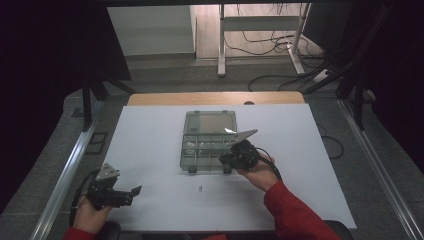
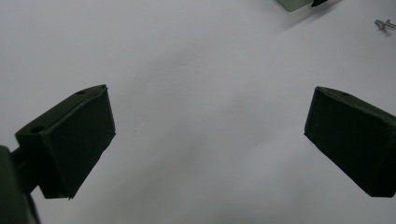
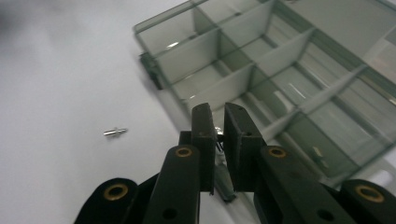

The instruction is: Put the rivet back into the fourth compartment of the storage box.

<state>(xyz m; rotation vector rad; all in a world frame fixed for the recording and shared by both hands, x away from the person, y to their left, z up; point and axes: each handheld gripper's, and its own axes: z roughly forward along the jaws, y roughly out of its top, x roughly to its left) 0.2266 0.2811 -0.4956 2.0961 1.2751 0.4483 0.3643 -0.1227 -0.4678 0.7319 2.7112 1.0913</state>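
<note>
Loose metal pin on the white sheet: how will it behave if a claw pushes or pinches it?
The pin looks tiny, so probably very light. It looks round-bodied and lies flat, so a push would likely roll or skid it across the smooth sheet. Its shiny metal may slip from the wide-open left claw.

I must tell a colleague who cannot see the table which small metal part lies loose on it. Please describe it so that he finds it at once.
Start from the white table top and find the clear plastic organizer box at its middle, lid open. In front of the box's near edge, on the person's side, lies one tiny silver pin. It alone lies loose on the bare white surface, outside the compartments.
</note>
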